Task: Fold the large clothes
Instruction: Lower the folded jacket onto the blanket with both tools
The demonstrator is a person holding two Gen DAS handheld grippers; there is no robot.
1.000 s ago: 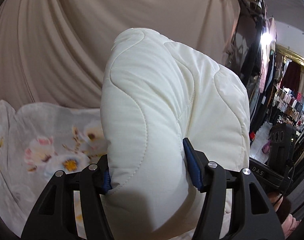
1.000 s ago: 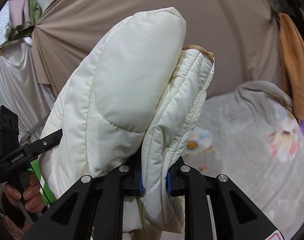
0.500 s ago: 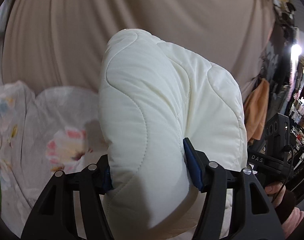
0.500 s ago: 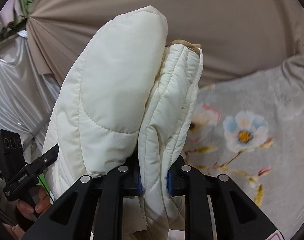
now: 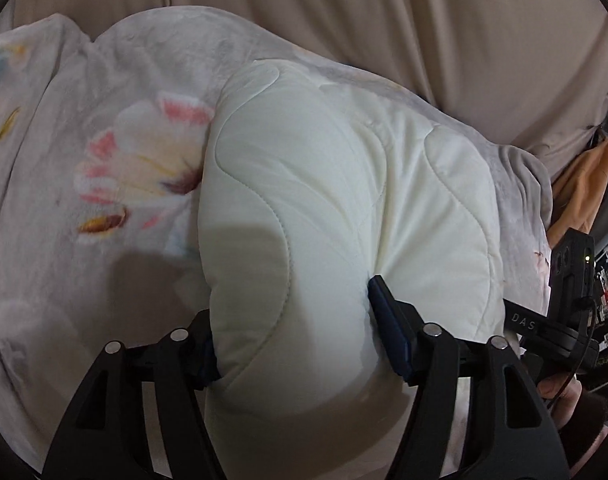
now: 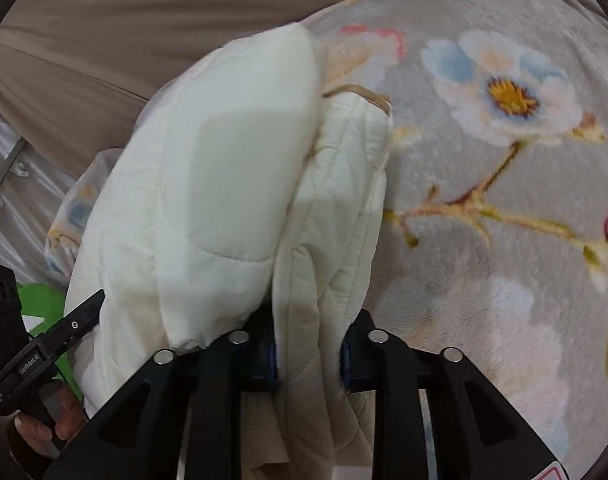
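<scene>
A cream quilted padded jacket point(image 5: 336, 208) fills the middle of both views, bunched and folded over. My left gripper point(image 5: 292, 332) is shut on a thick fold of it, blue pads pressed into the fabric. My right gripper point(image 6: 308, 354) is shut on a narrower folded edge of the jacket point(image 6: 232, 168), which has a tan trim at its top. Both hold the jacket over a grey floral blanket point(image 6: 484, 208), close to its surface. The other gripper shows at the edge of each view: the right one point(image 5: 560, 320) and the left one point(image 6: 44, 344).
The floral blanket point(image 5: 84, 168) covers the surface below. A beige curtain point(image 5: 344, 8) hangs behind it. An orange garment point(image 5: 584, 184) hangs at the right. Something green point(image 6: 40, 300) and shiny white cloth point(image 6: 20, 200) lie at the left.
Both grippers have tilted down and forward with the jacket, from facing the curtain to facing the floral blanket. The jacket is now low over the blanket. Both grips are unchanged.
</scene>
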